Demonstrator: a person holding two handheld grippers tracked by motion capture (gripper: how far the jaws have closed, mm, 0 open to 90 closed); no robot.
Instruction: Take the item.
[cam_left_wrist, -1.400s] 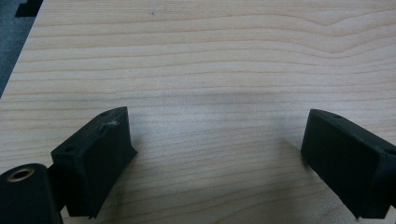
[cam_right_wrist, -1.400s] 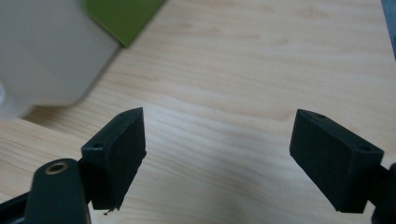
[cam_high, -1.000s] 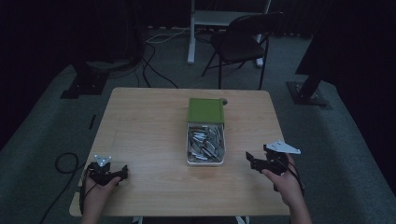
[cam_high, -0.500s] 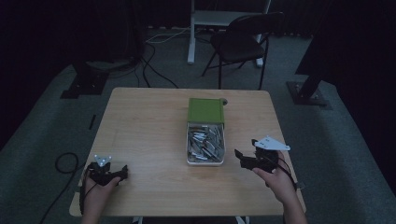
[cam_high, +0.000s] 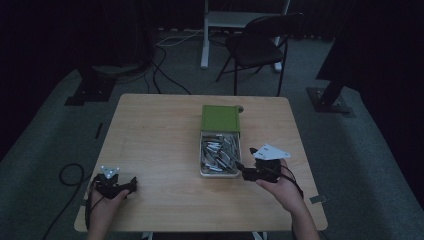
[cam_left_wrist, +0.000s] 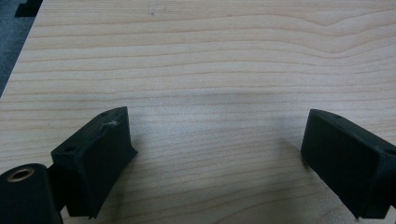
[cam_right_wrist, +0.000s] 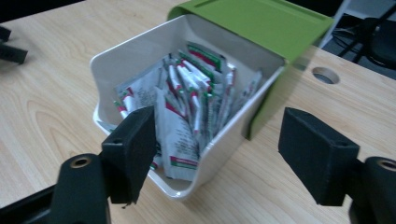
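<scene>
high view: the right gripper (cam_high: 244, 171) sits at the near right corner of the white box (cam_high: 219, 174), jaws apart and just closing a little, nothing between them. the packets (cam_high: 218, 152) lie in the box, ahead and to the left of those jaws. the green lid (cam_high: 220, 118) covers the box's far half, beyond the packets. the left gripper (cam_high: 131, 184) rests low on the table (cam_high: 155, 135), well apart from the box.

left gripper view: jaws wide, bare wood between them.

right gripper view: the box is just ahead of the gripper (cam_right_wrist: 212, 156), its near corner between the spread jaws but untouched. the packets (cam_right_wrist: 182, 100) are white with red and green bands; their print is too small to read. the lid (cam_right_wrist: 261, 21) lies farther off, to the right.
</scene>
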